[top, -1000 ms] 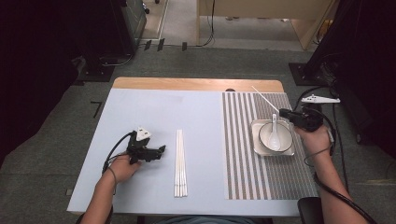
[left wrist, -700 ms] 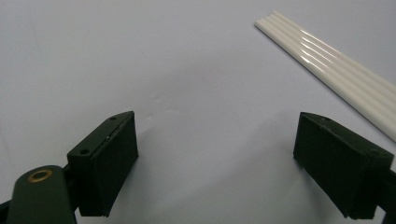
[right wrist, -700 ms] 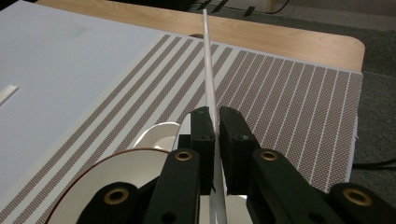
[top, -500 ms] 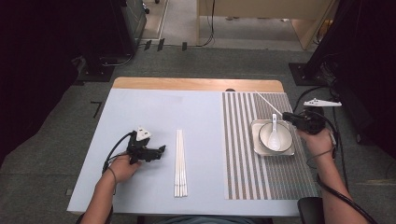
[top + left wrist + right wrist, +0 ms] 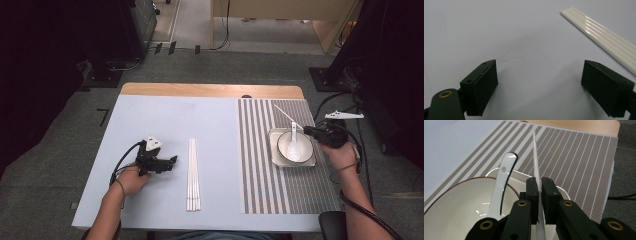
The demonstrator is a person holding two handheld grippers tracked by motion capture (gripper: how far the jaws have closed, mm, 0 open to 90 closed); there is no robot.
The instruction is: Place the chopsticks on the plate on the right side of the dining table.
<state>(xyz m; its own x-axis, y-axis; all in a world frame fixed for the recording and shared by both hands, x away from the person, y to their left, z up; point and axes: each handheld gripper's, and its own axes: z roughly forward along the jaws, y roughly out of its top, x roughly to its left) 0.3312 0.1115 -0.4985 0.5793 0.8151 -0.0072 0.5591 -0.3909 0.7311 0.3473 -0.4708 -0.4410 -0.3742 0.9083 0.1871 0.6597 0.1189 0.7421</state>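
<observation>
At the lower left of the high view, the person's left forearm comes up from the bottom edge and the left hand (image 5: 131,179) rests on the pale blue counter (image 5: 165,125), holding the left gripper (image 5: 171,162) low and level, pointing toward the right of the frame. In the left gripper view its jaws stand wide apart with nothing between them, just bare counter. Just right of that gripper, a bundle of white chopsticks (image 5: 193,174) lies side by side, running up and down the frame; in the left gripper view their ends cross the upper right corner.

Farther right, a striped placemat (image 5: 260,160) covers the counter's right part. On it sits a square white plate (image 5: 275,150) carrying a white bowl (image 5: 285,147) with a white spoon (image 5: 296,142) in it, handle leaning up over the rim.

At the right edge, the right forearm rises from the bottom and the right hand (image 5: 340,152) holds the right gripper (image 5: 306,131) pointing toward the left of the frame, at the plate's right edge. Its jaws are clamped narrow on a single white chopstick (image 5: 535,165), which slants away to the upper left over the placemat, beside the spoon handle.
</observation>
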